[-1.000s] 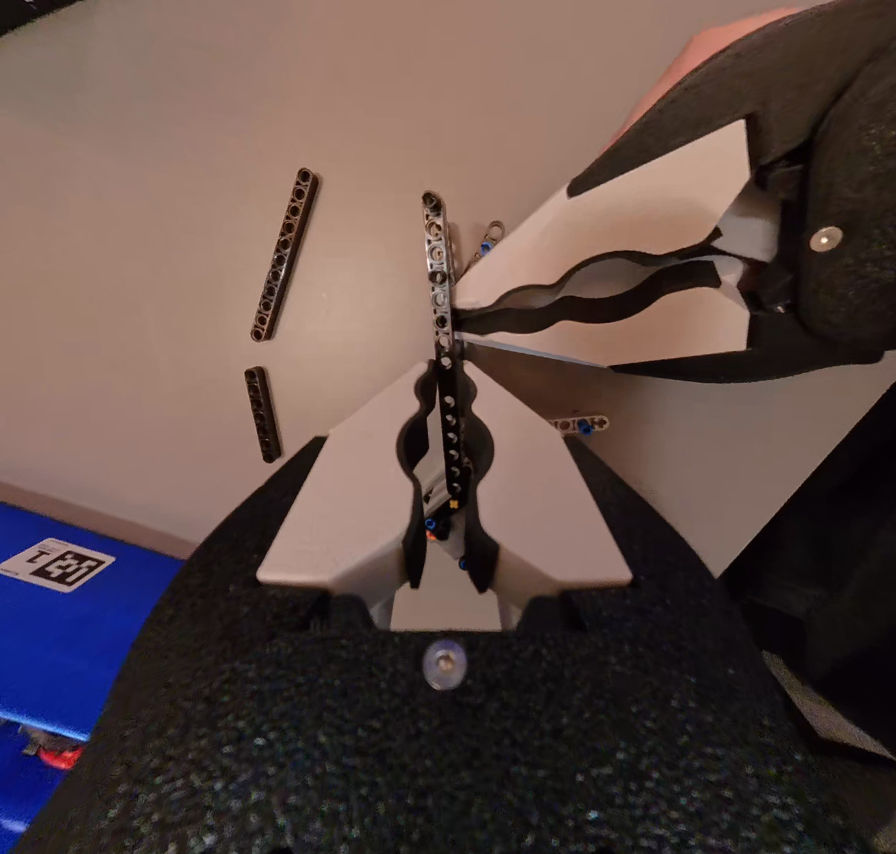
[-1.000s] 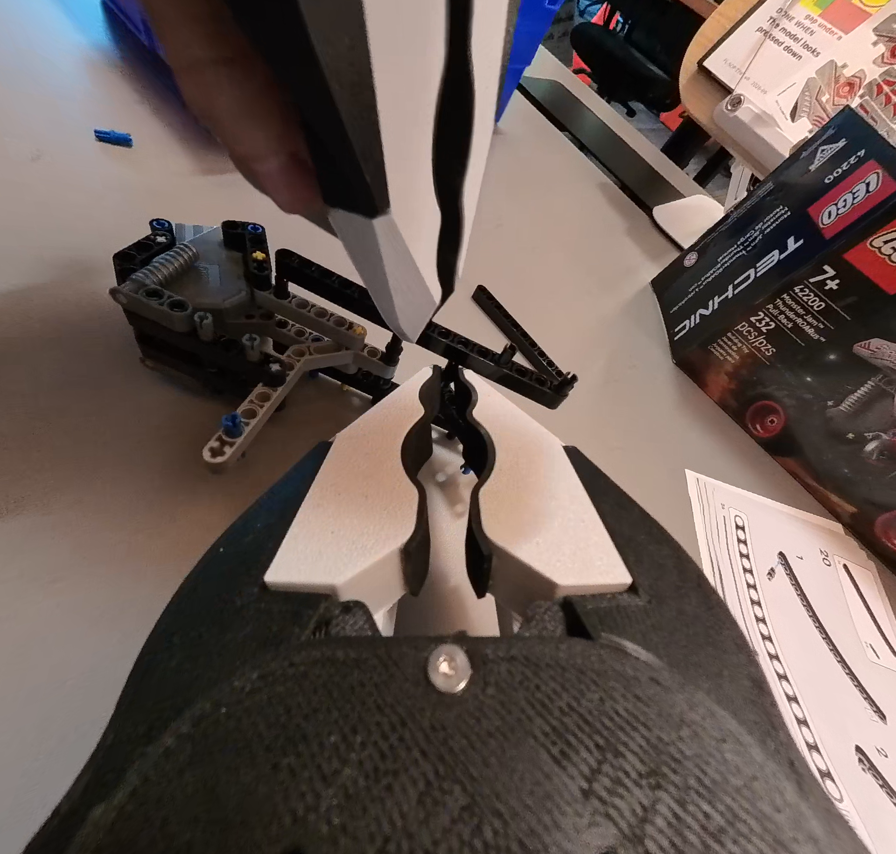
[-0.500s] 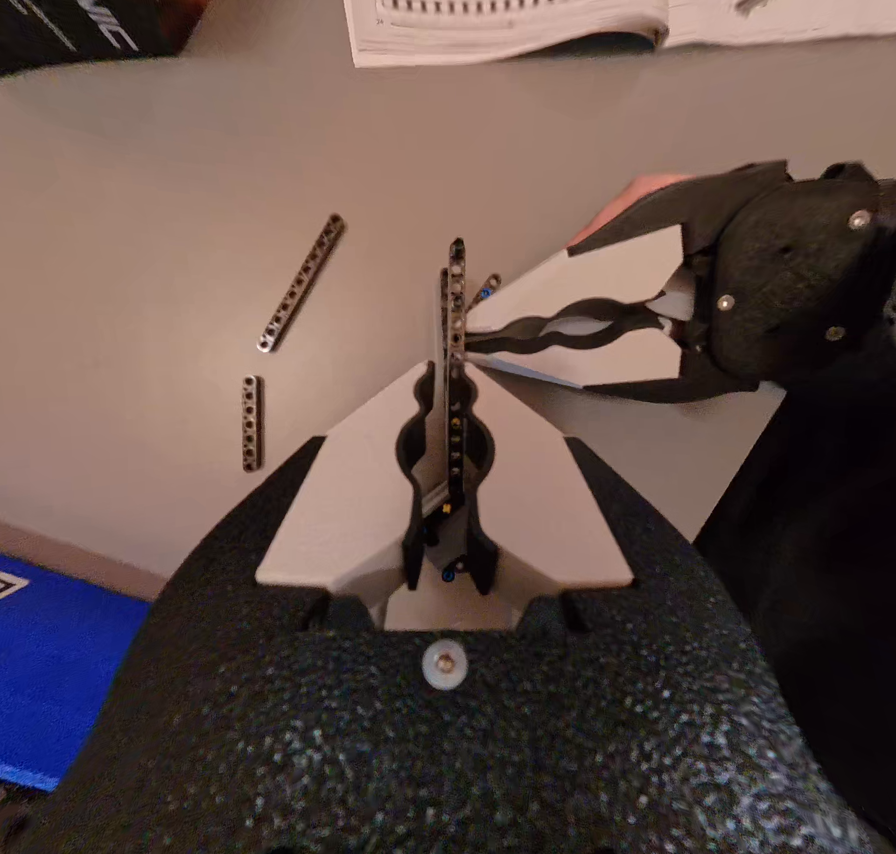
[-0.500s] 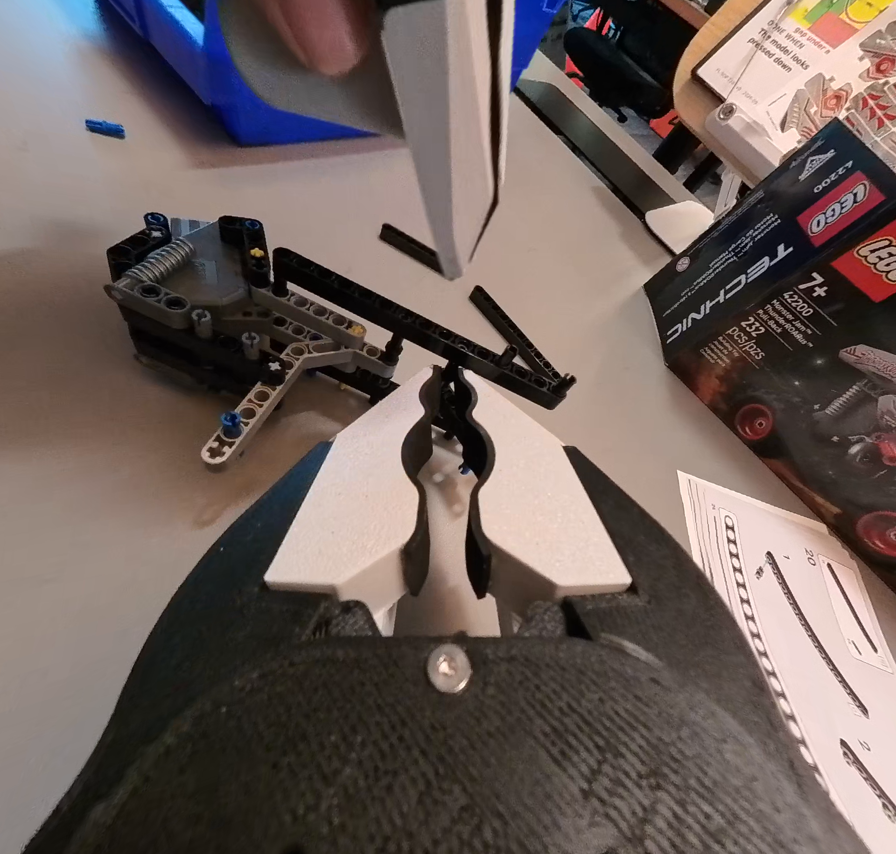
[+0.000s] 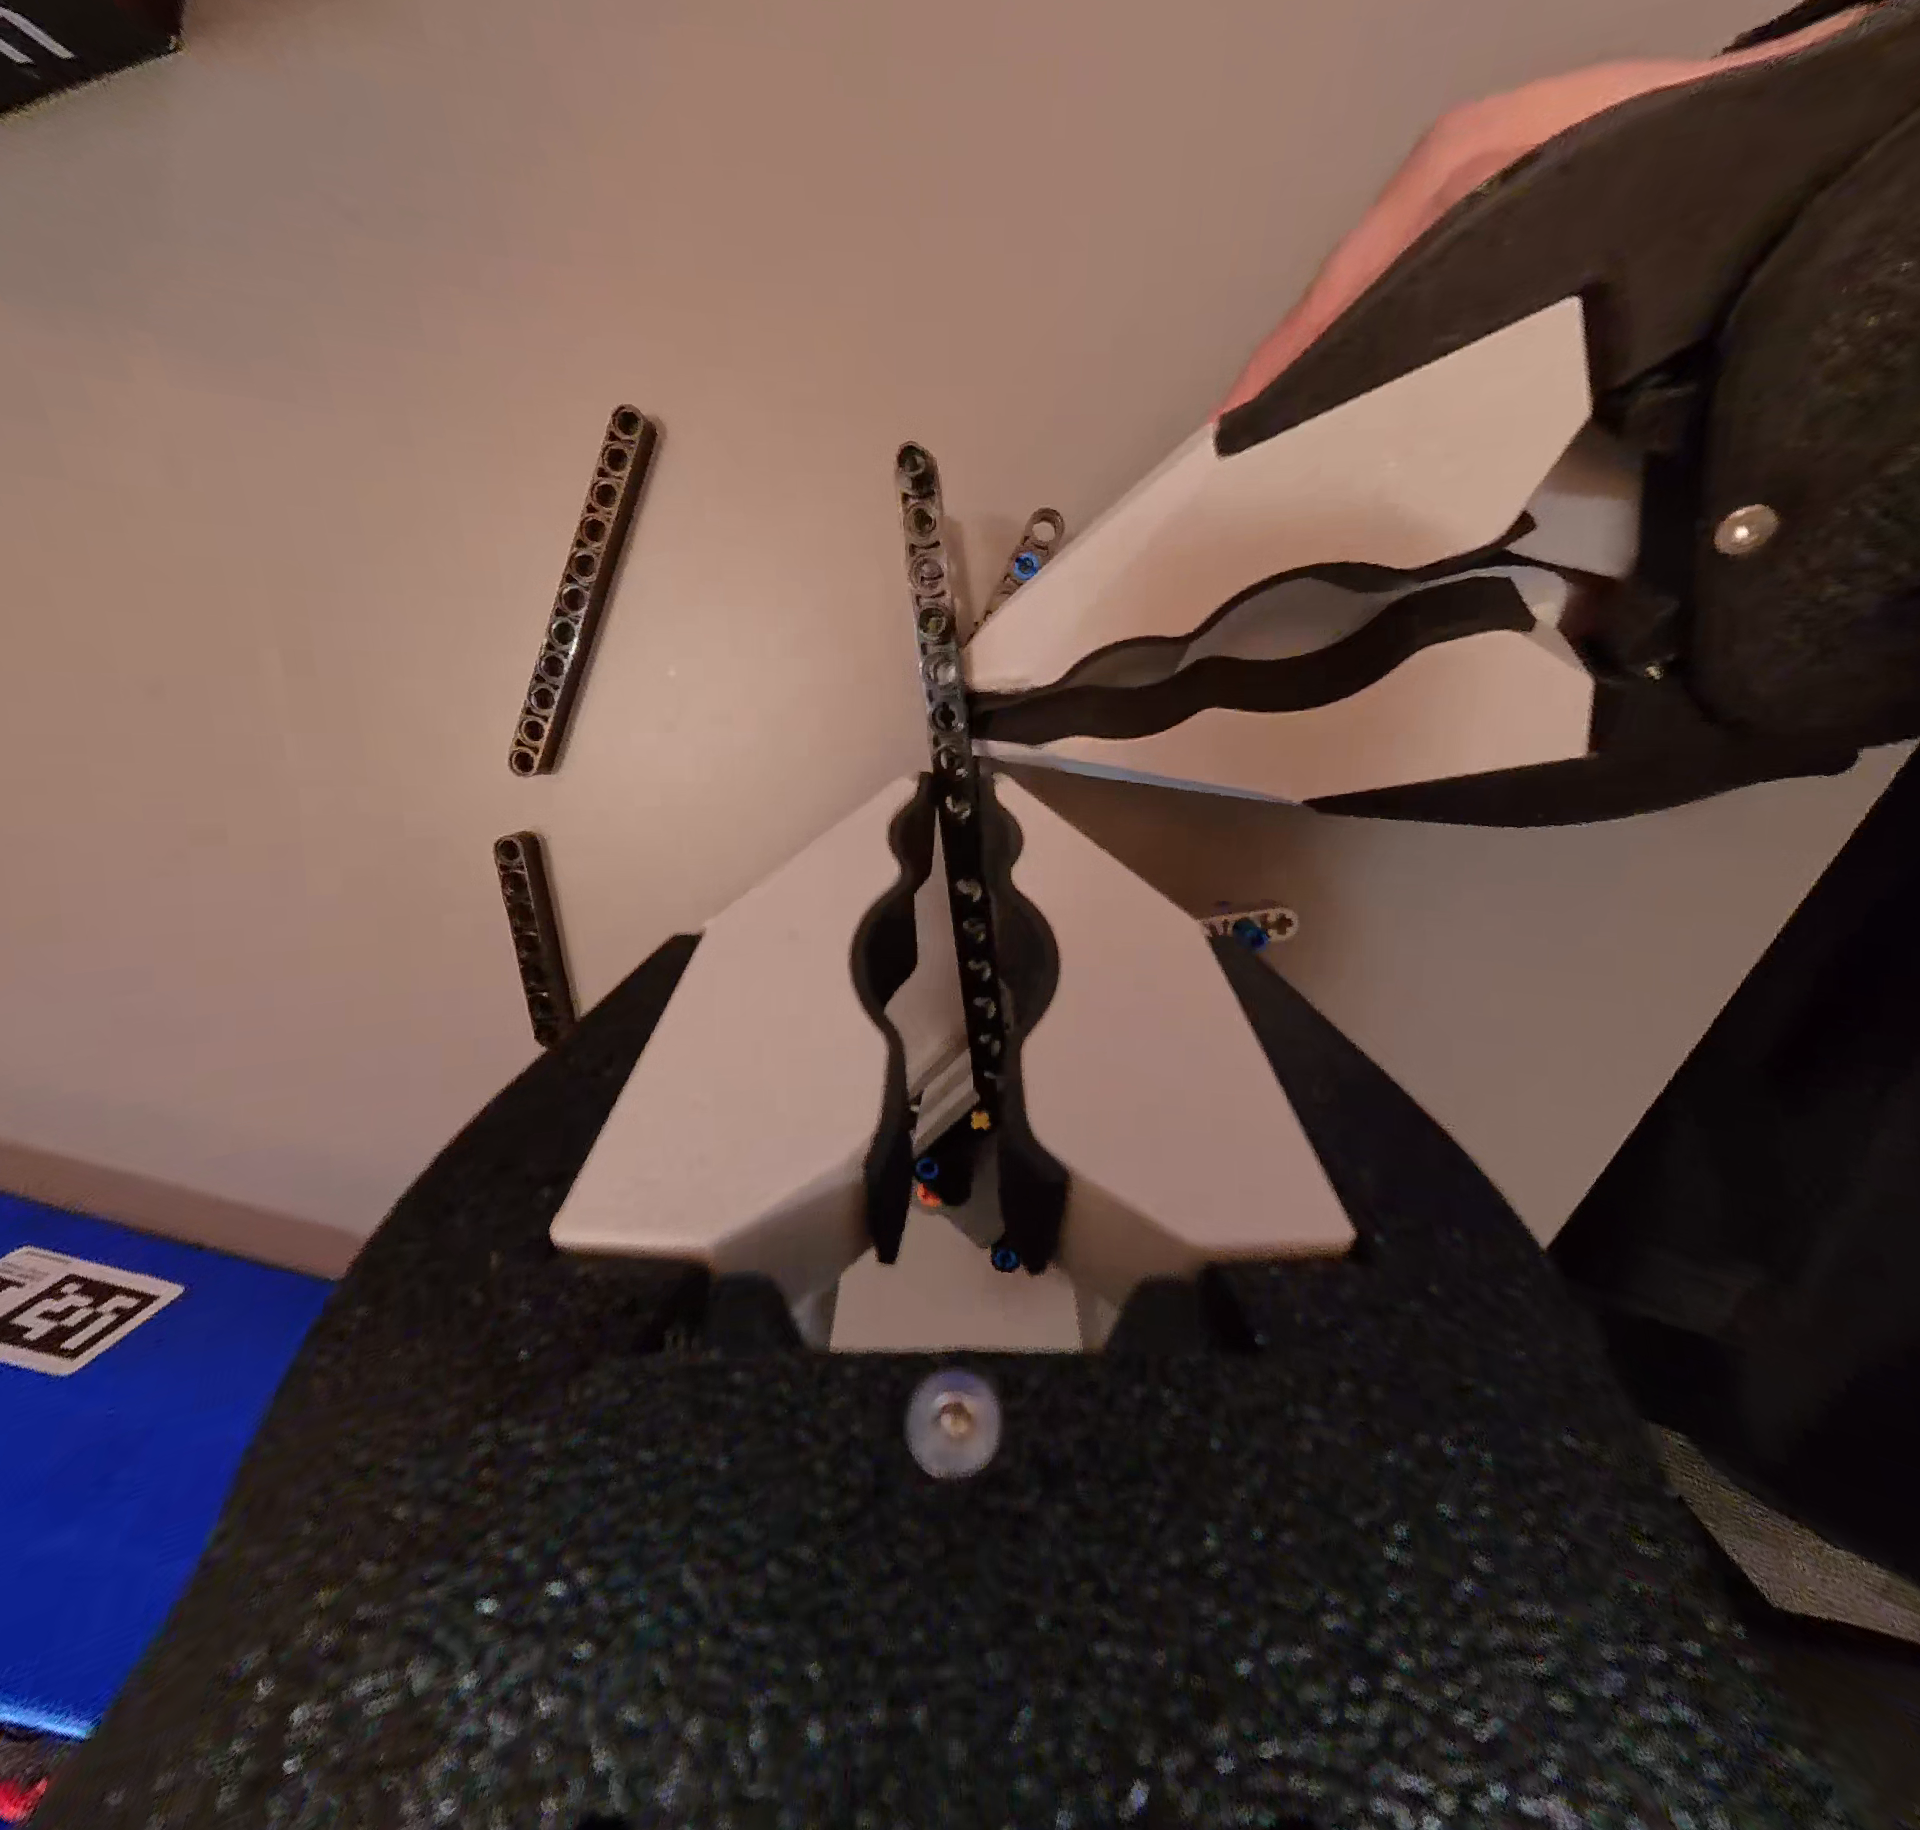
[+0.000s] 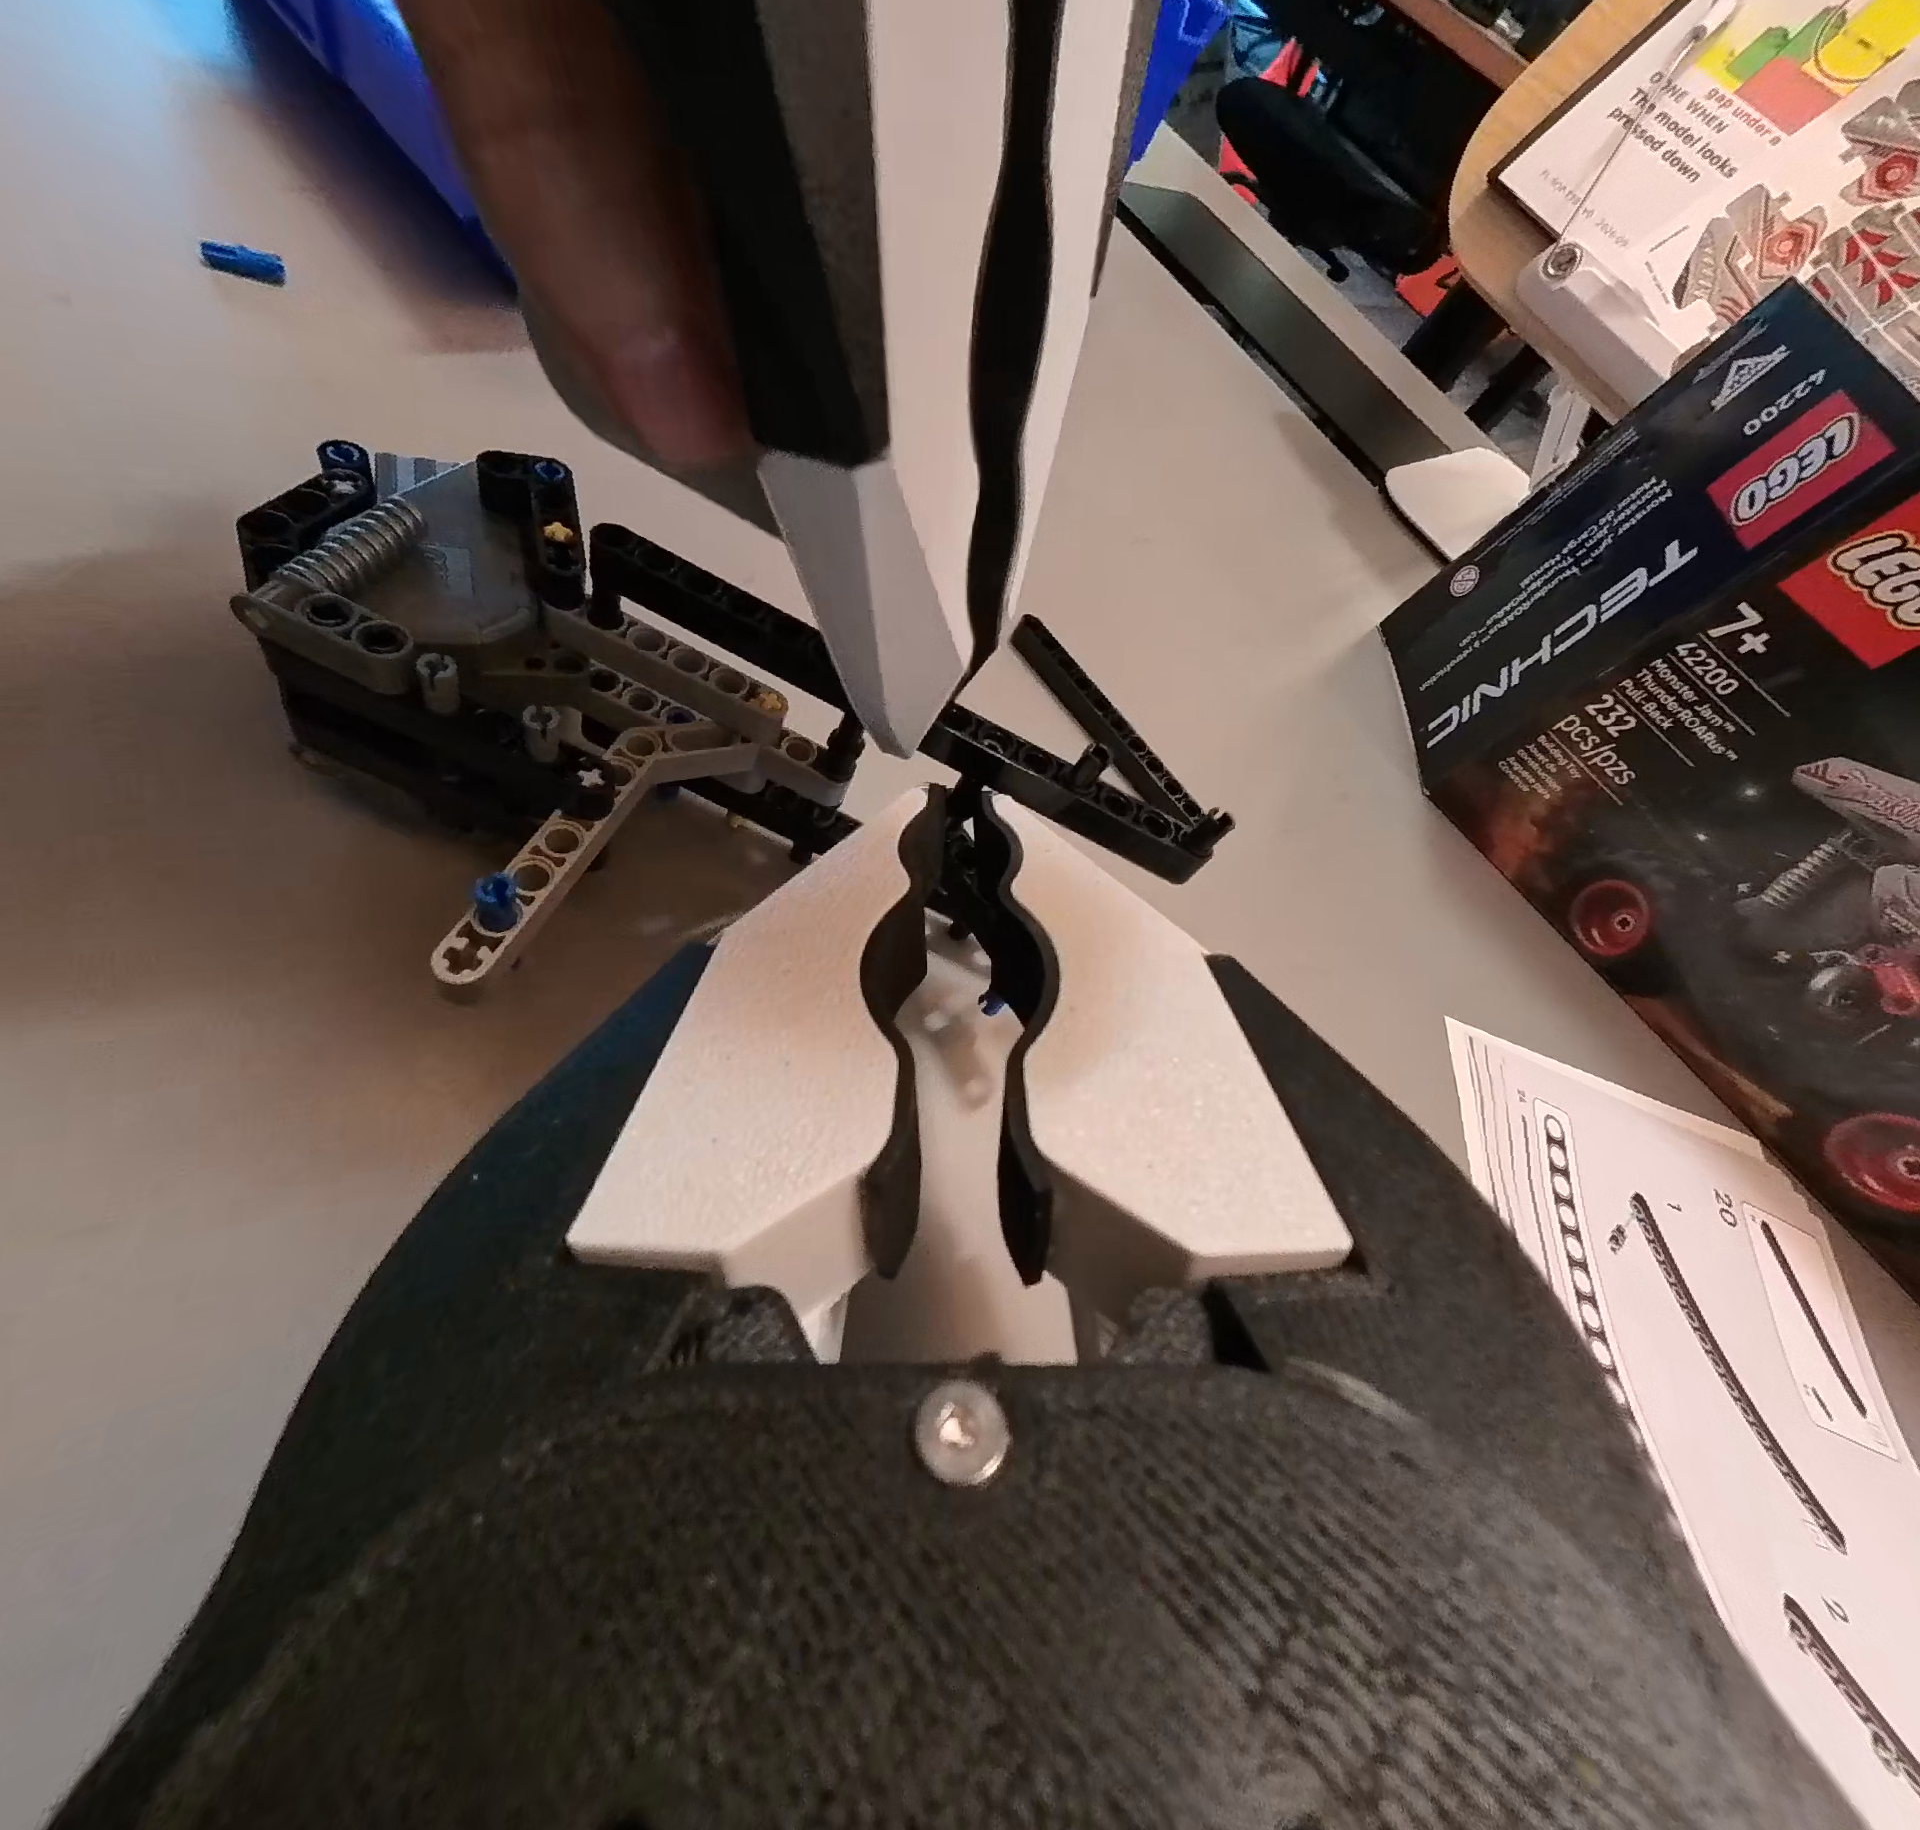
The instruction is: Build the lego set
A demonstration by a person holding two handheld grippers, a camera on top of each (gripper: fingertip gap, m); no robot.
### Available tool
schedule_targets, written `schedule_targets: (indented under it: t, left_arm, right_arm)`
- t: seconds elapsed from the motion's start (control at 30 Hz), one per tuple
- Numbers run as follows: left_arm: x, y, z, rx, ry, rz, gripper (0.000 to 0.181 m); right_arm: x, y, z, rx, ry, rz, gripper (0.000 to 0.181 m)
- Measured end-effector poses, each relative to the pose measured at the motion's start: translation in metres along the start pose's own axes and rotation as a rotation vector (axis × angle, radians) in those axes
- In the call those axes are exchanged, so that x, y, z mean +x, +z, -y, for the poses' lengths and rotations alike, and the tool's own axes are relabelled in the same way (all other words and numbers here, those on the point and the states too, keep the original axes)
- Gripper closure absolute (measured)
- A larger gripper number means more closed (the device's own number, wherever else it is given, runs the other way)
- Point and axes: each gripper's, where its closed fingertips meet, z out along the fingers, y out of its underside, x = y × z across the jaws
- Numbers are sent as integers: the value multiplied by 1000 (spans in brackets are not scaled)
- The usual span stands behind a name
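Note:
A partly built black and grey Technic assembly (image 6: 447,617) with a spring stands on the table. A long black beam (image 6: 1091,793) sticks out from it; it also shows in the left wrist view (image 5: 935,585). My left gripper (image 5: 956,793) is shut and comes down from above (image 6: 935,731), its tips against the top of this beam. My right gripper (image 6: 961,804) is shut on a small black pin at the beam's side. It reaches in from the right in the left wrist view (image 5: 977,726). A grey arm with a blue pin (image 6: 540,866) juts from the assembly.
Two loose black beams (image 5: 582,585) (image 5: 535,939) lie left of the assembly. The Lego box (image 6: 1662,658) and open instruction booklet (image 6: 1662,1261) are on the right. A blue bin (image 6: 343,66) stands behind, with a loose blue pin (image 6: 241,260) near it. Left and right tips are no more than a few centimetres apart.
Half a second ago my left gripper was lifted clear above the beam; it has come back down onto it. My right gripper has stayed at the beam.

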Motion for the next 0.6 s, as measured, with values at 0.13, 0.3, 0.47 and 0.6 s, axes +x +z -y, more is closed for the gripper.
schedule_targets:
  t: [0.13, 0.3, 0.47, 0.6]
  left_arm:
    - [3, 0, 0, -8, -9, -44, 176]
    - [3, 0, 1, 25, 5, -52, 176]
    - [-1, -6, -4, 73, 19, 1, 160]
    - [1, -43, 1, 301, -53, -2, 168]
  right_arm:
    - [-3, -6, -2, 38, -82, 81, 179]
    - [9, -49, 28, 181, -124, 318, 176]
    - [9, -40, 37, 165, -287, 459, 148]
    - [5, -29, 38, 121, -415, 550, 151]
